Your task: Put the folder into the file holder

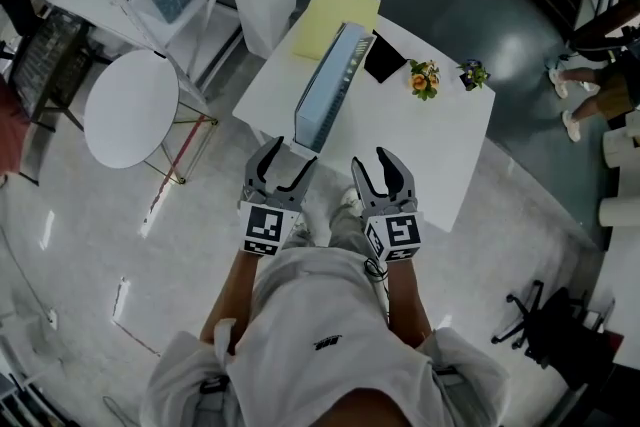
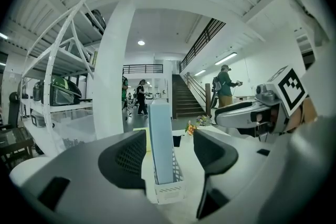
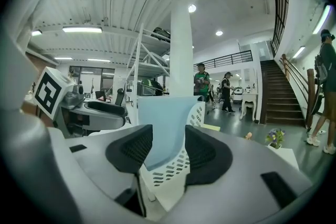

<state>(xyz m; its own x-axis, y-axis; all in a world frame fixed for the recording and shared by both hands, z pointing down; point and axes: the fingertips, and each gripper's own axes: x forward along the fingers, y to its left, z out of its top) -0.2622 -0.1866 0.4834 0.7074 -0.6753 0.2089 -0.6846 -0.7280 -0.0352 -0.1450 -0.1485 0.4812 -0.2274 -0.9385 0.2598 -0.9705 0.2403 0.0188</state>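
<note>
Head view, folder (image 1: 332, 83) upright in file holder (image 2: 169, 192) at table (image 1: 445, 140) edge, left gripper (image 1: 294, 155) spread, right gripper (image 1: 370, 160) barely apart

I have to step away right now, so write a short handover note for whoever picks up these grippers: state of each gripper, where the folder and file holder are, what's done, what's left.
Left gripper: open, empty, lined up with the near end of the file holder, pads clear of it.
Right gripper: open with a narrower gap, empty, beside the left one at the near edge of the table.
Blue folder: stands upright in the white file holder.
Done: that folder is in.
Left: a yellow sheet or folder lies flat behind the holder; possibly next.
</note>
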